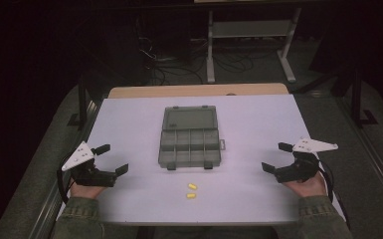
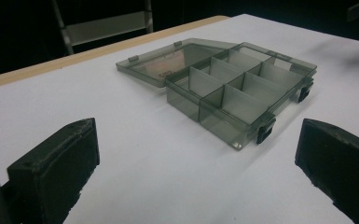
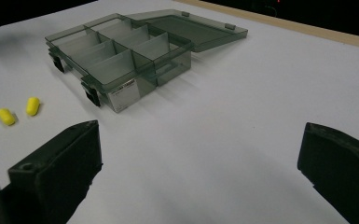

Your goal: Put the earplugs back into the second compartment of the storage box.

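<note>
Smoky translucent glossy plastic organiser box point(image 1: 190, 137), matt white tabletop point(image 1: 258, 124), apparently foam yellow earplugs point(image 1: 191, 191)

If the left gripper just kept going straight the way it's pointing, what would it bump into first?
Probably the open box. The left gripper has its jaws wide apart with bare table between them, and the box's near corner lies ahead, slightly to one side. Depth is hard to judge, so it might just graze it.

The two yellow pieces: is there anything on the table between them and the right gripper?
Nothing visible. Bare table lies between the right gripper and the two yellow pieces; the compartment box stands farther back, aside from that path.
</note>
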Motion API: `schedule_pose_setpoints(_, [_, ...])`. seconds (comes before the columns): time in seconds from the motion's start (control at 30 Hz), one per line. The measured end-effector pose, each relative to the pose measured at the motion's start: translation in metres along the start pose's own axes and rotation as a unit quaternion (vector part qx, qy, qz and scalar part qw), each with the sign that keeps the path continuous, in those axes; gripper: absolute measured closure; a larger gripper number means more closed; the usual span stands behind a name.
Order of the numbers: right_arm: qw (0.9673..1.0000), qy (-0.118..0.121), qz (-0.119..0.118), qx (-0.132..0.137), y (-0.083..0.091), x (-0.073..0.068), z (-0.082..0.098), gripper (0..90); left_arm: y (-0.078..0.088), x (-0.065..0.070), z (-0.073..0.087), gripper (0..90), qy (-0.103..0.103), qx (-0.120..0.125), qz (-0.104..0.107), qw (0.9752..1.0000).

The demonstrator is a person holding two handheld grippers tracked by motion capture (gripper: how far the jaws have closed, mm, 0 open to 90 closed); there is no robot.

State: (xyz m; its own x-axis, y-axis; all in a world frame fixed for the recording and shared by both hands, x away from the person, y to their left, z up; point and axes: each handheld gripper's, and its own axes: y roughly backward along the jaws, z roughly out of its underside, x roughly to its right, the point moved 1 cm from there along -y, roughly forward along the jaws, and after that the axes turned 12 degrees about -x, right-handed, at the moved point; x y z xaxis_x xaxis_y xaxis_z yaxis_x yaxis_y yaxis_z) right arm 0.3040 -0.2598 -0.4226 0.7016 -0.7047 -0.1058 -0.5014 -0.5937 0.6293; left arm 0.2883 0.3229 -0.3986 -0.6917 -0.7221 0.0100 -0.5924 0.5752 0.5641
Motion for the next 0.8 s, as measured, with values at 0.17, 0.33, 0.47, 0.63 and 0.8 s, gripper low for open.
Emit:
schedule_pose_setpoints(0.17, [1.0,0.0,0.0,0.001,0.001,0.0,0.0,0.0,0.0,0.001,0.0,0.0,0.0,-0.001,0.004,1.0])
schedule_pose_setpoints(0.33, [1.0,-0.004,0.002,0.0,0.001,0.001,0.001,0.0,-0.001,0.002,-0.001,0.0,-0.004,-0.003,0.004,1.0])
schedule_pose_setpoints(0.47, [1.0,0.0,0.006,-0.002,0.001,0.0,0.0,0.0,0.0,0.006,-0.007,0.0,-0.016,-0.006,0.008,0.9998])
schedule_pose_setpoints(0.63, [1.0,0.002,0.007,-0.005,0.0,-0.001,0.0,0.0,0.001,0.01,-0.014,0.0,-0.035,-0.016,0.011,0.9992])
schedule_pose_setpoints(0.8, [1.0,0.003,0.007,-0.006,0.001,-0.001,0.001,0.0,0.001,0.016,-0.027,0.0,-0.054,-0.029,0.018,0.9979])
